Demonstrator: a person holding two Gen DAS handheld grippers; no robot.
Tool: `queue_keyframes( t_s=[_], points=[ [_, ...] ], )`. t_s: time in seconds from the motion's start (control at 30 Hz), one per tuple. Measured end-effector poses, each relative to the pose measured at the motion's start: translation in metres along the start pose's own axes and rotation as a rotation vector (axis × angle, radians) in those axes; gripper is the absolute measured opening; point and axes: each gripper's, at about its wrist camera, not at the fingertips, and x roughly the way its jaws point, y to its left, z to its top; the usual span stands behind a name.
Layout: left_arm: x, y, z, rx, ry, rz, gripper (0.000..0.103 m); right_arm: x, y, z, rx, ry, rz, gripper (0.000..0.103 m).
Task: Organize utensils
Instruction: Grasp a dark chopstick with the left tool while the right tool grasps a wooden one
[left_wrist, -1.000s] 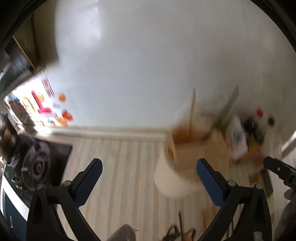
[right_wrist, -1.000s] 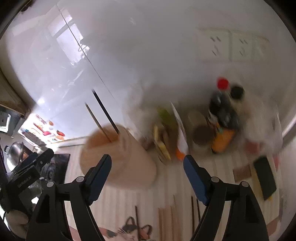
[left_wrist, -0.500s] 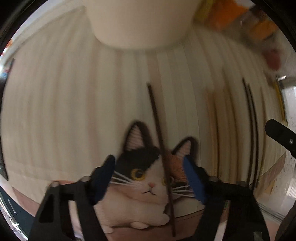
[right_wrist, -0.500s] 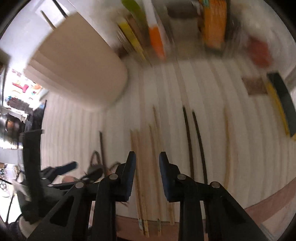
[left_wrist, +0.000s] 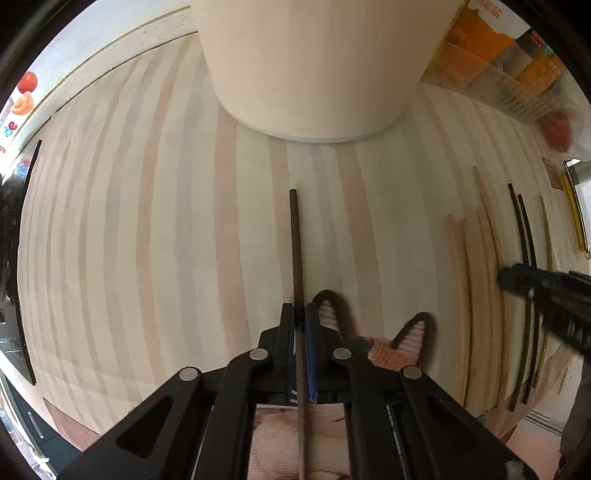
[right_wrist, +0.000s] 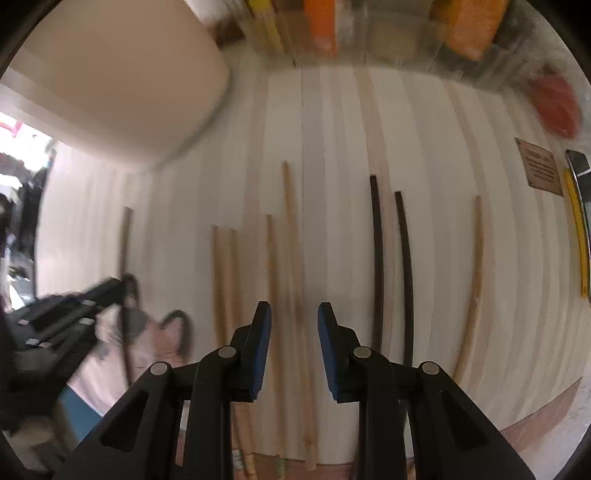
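Observation:
My left gripper (left_wrist: 299, 314) points down at the striped mat (left_wrist: 166, 221) and is shut on a dark brown chopstick (left_wrist: 295, 240) that runs toward the cream holder (left_wrist: 306, 74). My right gripper (right_wrist: 293, 314) hangs over a row of chopsticks; its jaws are closing with a gap left. A light wooden chopstick (right_wrist: 290, 221) lies between the pads, which do not press on it. Beside it lie more light chopsticks (right_wrist: 218, 277) and two black chopsticks (right_wrist: 375, 258). The left gripper (right_wrist: 107, 291) shows blurred at the left, the holder (right_wrist: 110, 74) behind it.
A cat picture (left_wrist: 391, 354) lies under the left gripper at the mat's near edge. Orange packets (left_wrist: 480, 40) and a red thing (right_wrist: 557, 107) stand at the back. A yellow strip (right_wrist: 578, 229) and a brown label (right_wrist: 541, 170) sit at the right edge.
Both grippers dropped from facing the wall to pointing down at the mat. The left jaws closed on the dark chopstick. The right jaws narrowed over the light chopsticks.

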Motion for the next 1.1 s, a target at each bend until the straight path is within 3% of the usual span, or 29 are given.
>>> queue_keyframes(
  t_s=[0.03,0.07,0.2,0.37,0.47,0.77,0.93,1.1],
  points=[
    [-0.001,0.001,0.0,0.0,0.0,0.002,0.003,0.0,-0.001,0.001,0.006,-0.01,0.001,0.01],
    [-0.003,0.001,0.0,-0.003,0.0,0.002,0.003,0.001,-0.002,0.002,0.009,-0.004,-0.017,0.007],
    [-0.004,0.007,-0.006,-0.04,0.027,-0.017,0.003,-0.001,-0.009,-0.003,0.029,0.001,0.0,0.007],
    [-0.002,0.033,-0.022,-0.129,0.101,-0.108,0.003,-0.003,-0.014,-0.032,0.038,0.078,0.003,0.007],
    [-0.002,0.043,-0.025,-0.109,0.108,-0.125,0.003,-0.005,-0.018,-0.051,0.033,0.108,0.004,0.007],
    [-0.01,0.024,-0.02,0.031,0.104,-0.022,0.007,-0.002,-0.021,-0.032,0.05,0.204,-0.013,0.007],
    [-0.01,0.034,-0.023,0.032,0.106,-0.019,0.007,0.003,-0.008,-0.023,0.06,0.244,-0.035,0.007],
    [-0.008,0.016,-0.022,0.091,0.09,0.011,0.003,0.01,0.009,-0.001,0.045,0.247,-0.094,0.007]
  ],
)
